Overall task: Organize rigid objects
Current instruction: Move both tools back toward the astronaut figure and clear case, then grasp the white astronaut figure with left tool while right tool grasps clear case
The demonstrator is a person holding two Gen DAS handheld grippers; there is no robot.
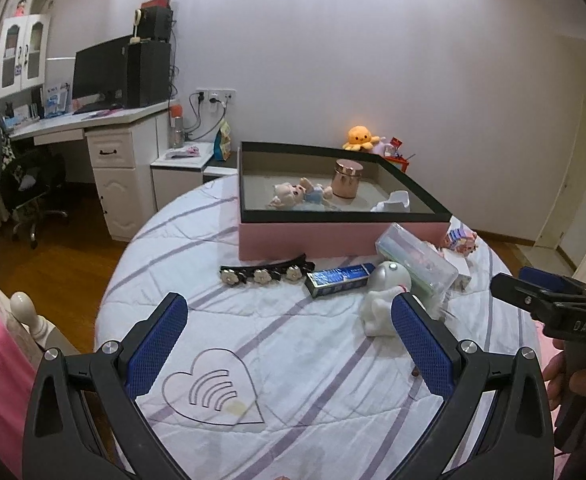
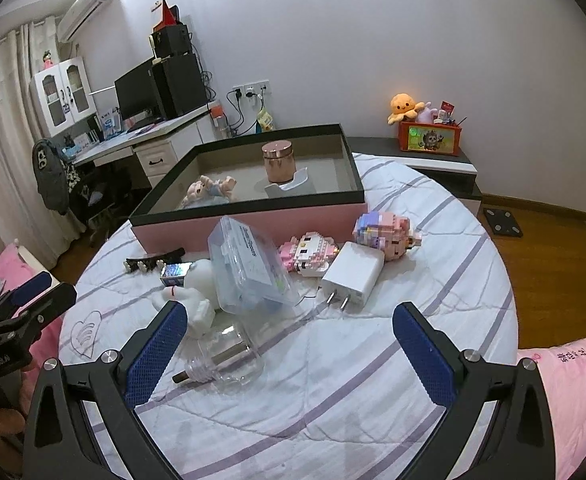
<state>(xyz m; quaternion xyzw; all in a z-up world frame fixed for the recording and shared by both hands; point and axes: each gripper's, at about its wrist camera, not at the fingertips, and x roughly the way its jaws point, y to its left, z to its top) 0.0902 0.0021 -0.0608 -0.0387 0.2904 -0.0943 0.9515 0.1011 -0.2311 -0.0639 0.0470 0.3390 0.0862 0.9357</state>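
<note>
A pink box (image 1: 293,236) (image 2: 249,220) with a black rim stands on the round bed and holds a doll (image 1: 297,194), a rose-gold jar (image 1: 347,178) (image 2: 279,162) and a white piece (image 1: 393,200). In front of it lie a black hair clip (image 1: 265,274), a blue box (image 1: 339,279), a white figurine (image 1: 385,300) (image 2: 197,292), a clear plastic case (image 1: 417,262) (image 2: 249,268), a white charger (image 2: 353,274), two pink brick figures (image 2: 307,254) (image 2: 385,232) and a clear bottle (image 2: 229,354). My left gripper (image 1: 289,344) is open above the sheet, its right finger by the figurine. My right gripper (image 2: 289,352) is open, over the bottle.
A white desk (image 1: 105,128) with monitor and chair stands at the left. A nightstand (image 2: 433,160) carries an orange box and plush toys. Wooden floor surrounds the bed. A pink quilt (image 2: 573,380) lies at the right.
</note>
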